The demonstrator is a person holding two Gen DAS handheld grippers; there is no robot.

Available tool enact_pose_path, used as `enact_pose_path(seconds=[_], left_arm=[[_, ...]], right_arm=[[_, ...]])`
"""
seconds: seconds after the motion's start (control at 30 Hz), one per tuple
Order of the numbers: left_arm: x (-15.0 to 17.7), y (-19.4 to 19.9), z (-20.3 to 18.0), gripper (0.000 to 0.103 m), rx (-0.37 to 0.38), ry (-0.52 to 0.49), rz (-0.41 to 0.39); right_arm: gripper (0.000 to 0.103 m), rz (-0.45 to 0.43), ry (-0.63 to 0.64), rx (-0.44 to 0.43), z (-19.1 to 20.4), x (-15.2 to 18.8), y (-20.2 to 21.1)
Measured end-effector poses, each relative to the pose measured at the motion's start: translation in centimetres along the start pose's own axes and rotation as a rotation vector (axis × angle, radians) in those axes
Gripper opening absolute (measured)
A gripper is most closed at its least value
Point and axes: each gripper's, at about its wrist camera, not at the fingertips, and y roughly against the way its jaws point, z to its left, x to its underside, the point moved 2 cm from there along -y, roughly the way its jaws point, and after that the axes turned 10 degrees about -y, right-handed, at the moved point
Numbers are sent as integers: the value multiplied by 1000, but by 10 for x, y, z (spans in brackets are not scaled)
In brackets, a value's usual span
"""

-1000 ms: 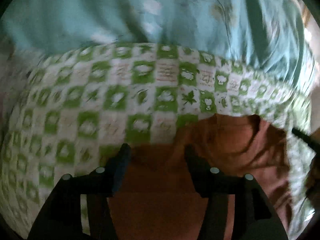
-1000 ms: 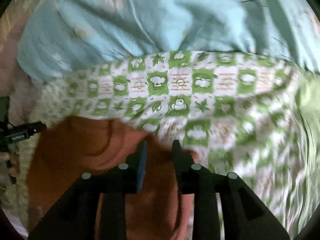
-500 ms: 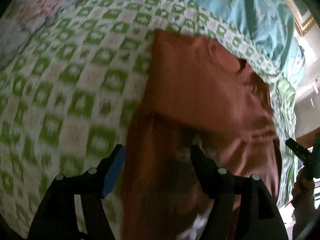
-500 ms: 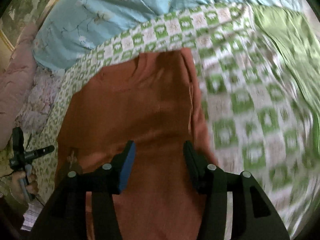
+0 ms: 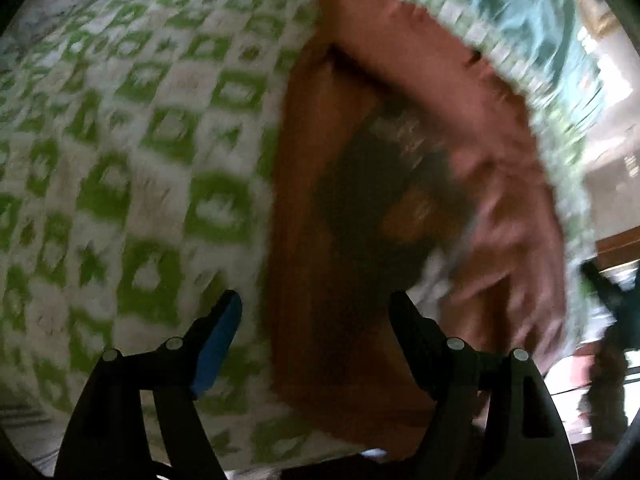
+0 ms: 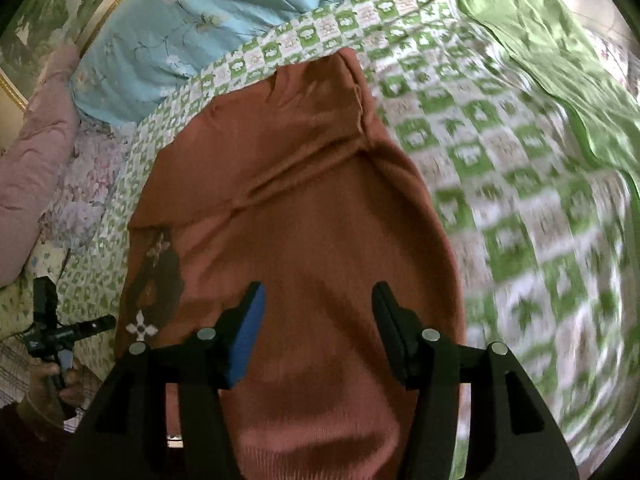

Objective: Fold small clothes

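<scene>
A rust-orange small sweater (image 6: 300, 200) lies spread on the green-and-white checked bedspread (image 6: 500, 160), with a dark print with white flowers (image 6: 160, 280) near its left side. My right gripper (image 6: 320, 296) hovers over the sweater's near part. Its jaws are opening and the pads press on nothing. In the blurred left wrist view the same sweater (image 5: 320, 140) shows its dark print (image 5: 360, 184). My left gripper (image 5: 316, 312) is over the sweater's left edge, its jaws also opening and free of the cloth. The left gripper (image 6: 52, 328) also shows, hand-held, at the right wrist view's left edge.
A light blue floral duvet (image 6: 180, 20) lies bunched beyond the sweater, and a plain green sheet (image 6: 540, 40) covers the far right. A pink quilted cushion (image 6: 36, 120) and a gold-edged frame (image 6: 100, 12) sit at the far left.
Both grippers have drawn back from the sweater's far end by the blue duvet toward its near end. Their jaws have widened, and far more of the sweater now shows.
</scene>
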Motion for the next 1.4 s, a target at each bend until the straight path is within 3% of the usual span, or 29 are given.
enact_pose_path(seconds=[0.07,0.13,0.3,0.43,0.63,0.73,0.87,0.93,1.03,1.17,1.23,1.27,1.3,1.33,1.4], left_arm=[[15,-3,-6,76,-53,-58,28],[27,-1,-11,76,-56,-100,38],[62,5,-18,76,-14,-174,71],[81,6,-16,76,85,-144,91],[80,11,-25,77,213,-74,79],[77,-2,-30,77,218,-82,137],[71,-9,-37,76,207,-119,127],[69,-14,-42,72,195,-152,128],[72,-15,-46,61,206,-174,129],[70,-20,-42,60,238,-178,137],[69,-18,-36,45,233,-195,133],[69,-18,-34,39,224,-202,130],[71,-17,-32,27,216,-206,127],[71,-17,-30,14,223,-205,125],[70,-13,-23,5,275,-176,118]], right_arm=[[57,-7,-9,5,-4,12,8],[58,-16,-22,12,-9,21,17],[60,-23,-51,48,-22,41,35],[61,-23,-63,73,-33,55,47],[61,-19,-121,79,-49,66,53],[61,-12,-130,60,-52,70,53],[61,17,-155,77,-66,77,46],[61,24,-191,88,-76,82,43],[59,82,-231,18,-81,93,33],[58,77,-198,6,-77,102,22],[41,75,-229,-44,-79,101,23],[22,102,-233,-80,-80,102,21],[9,128,-231,-88,-81,104,17],[9,154,-227,-90,-82,108,13],[8,156,-234,-121,-82,110,14]])
